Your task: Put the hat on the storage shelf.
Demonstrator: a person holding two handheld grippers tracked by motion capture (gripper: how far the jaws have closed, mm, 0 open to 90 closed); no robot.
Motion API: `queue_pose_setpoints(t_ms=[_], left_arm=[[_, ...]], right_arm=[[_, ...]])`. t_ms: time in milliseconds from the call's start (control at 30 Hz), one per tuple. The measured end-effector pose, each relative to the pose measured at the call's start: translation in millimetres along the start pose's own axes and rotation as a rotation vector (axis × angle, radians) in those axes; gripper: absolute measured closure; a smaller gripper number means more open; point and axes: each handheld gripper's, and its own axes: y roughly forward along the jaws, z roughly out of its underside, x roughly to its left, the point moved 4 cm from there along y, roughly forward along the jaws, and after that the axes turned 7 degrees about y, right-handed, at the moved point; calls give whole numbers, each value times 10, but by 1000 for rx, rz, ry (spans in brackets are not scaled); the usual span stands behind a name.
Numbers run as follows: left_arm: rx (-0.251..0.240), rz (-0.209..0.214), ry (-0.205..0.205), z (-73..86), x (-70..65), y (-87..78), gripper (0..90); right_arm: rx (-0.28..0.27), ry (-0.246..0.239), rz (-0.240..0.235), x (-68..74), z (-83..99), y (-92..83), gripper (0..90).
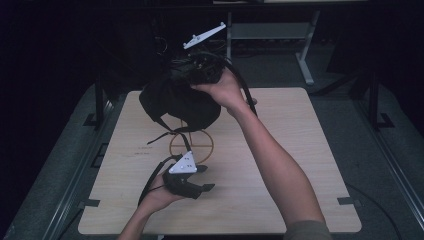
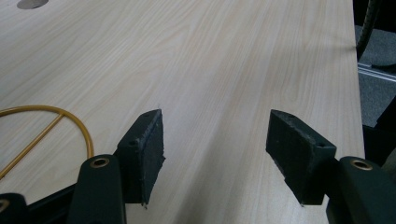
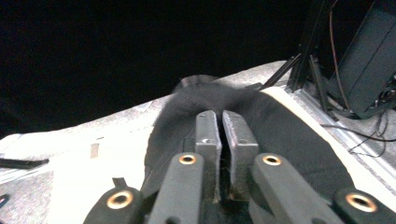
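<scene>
Right tongs (image 3: 222, 140) nearly shut above black bag (image 1: 177, 100) — left tongs (image 2: 215, 140) wide over table (image 2: 233, 56).

Pale wooden table (image 1: 280, 165) on grey carpet (image 1: 350, 125) — dark room, metal desk frame (image 1: 305, 55) behind

surface: light wood table (image 1: 280, 165) | on it: yellow wire ring (image 1: 191, 145)

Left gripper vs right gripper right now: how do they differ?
The left gripper has its jaws wide apart with nothing between them; the right gripper has them nearly together at the black cloth. The left sits low over the table; the right is raised above its far edge. Both have black padded jaws.
</scene>
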Motion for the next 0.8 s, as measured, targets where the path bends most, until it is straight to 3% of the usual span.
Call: queue_pose_setpoints(t_ms=[100, 167, 567, 800], left_arm=[[-4, -1, -1, 2, -3, -10, 366], [-5, -2, -3, 6, -5, -9, 366], [-3, -10, -2, 24, -6, -18, 360], [-18, -21, -24, 42, 4, -63, 358]], right_arm=[[38, 9, -1, -3, 38, 60, 651], [42, 16, -7, -11, 61, 59, 621], [43, 62, -8, -134, 235, -64, 510], [23, 92, -4, -200, 306, -195, 464]])
